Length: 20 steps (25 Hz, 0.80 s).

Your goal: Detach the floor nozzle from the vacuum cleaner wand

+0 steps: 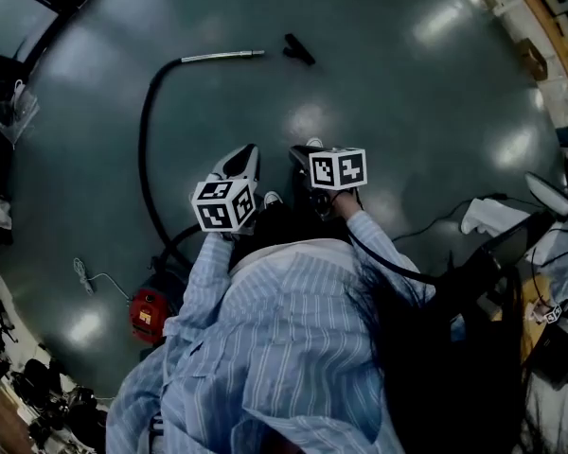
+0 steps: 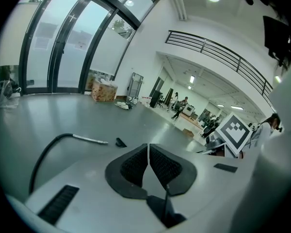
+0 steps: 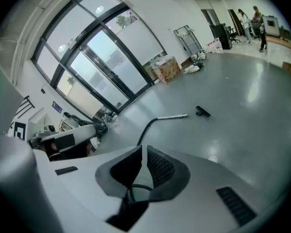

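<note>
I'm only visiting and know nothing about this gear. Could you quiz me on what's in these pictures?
1. True or false: the black nozzle is joined to the metal wand.
2. What colour is the vacuum cleaner body? A) blue B) red C) yellow
3. Fill in: the left tool and the right tool both hold nothing, with jaws ____.
Key: 1 false, they lie apart on the floor; 2 B; 3 shut.

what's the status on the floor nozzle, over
Left gripper shut, empty; right gripper shut, empty. Small black plastic floor nozzle lies on grey floor, apart from silver metal wand tip. Black hose curls at left; nothing seen blocking the path.
</note>
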Each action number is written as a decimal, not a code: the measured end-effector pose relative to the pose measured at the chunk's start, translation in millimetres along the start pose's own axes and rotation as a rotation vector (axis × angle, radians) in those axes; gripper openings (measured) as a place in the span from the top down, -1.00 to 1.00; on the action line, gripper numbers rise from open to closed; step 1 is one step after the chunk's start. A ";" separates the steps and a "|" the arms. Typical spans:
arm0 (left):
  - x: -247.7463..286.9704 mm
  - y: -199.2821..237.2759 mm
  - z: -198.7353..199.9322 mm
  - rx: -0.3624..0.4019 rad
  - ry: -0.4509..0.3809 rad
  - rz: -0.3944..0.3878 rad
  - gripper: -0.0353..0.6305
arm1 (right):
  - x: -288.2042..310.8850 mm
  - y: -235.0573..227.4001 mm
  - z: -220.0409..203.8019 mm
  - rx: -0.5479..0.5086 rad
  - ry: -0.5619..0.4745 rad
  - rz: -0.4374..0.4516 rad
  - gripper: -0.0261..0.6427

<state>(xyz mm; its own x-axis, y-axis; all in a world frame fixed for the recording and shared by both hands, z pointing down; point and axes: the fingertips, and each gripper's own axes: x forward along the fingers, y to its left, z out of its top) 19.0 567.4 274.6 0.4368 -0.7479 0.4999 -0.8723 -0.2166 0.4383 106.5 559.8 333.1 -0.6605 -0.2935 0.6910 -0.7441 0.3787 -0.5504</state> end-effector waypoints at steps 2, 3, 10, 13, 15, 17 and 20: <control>-2.5 -10.5 -2.7 -0.002 0.000 -0.013 0.84 | -9.6 0.0 -2.3 -0.006 0.003 -0.008 0.81; -2.5 -16.7 -1.6 0.000 -0.003 -0.017 0.84 | -14.8 -1.5 -0.7 -0.008 0.004 -0.010 0.81; -8.1 -25.1 12.9 -0.018 -0.065 0.043 0.84 | -36.0 -21.0 7.1 -0.055 0.013 -0.029 0.81; -5.9 -28.5 13.8 -0.069 -0.100 0.095 0.84 | -55.7 -41.5 10.2 -0.068 0.012 -0.029 0.81; -2.0 -34.5 12.7 -0.123 -0.124 0.123 0.84 | -73.8 -54.5 10.9 -0.092 0.011 -0.036 0.81; 4.6 -52.4 6.8 -0.184 -0.136 0.124 0.84 | -96.5 -68.5 6.9 -0.115 0.004 -0.039 0.81; 20.0 -98.4 -10.5 -0.239 -0.132 0.096 0.84 | -127.7 -96.2 -7.7 -0.131 0.005 -0.022 0.81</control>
<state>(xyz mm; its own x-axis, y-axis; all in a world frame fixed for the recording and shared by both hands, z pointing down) 115.9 580.3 249.3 0.3085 -0.8363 0.4532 -0.8252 0.0016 0.5648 263.2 567.5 301.4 -0.6432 -0.2985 0.7051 -0.7388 0.4836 -0.4693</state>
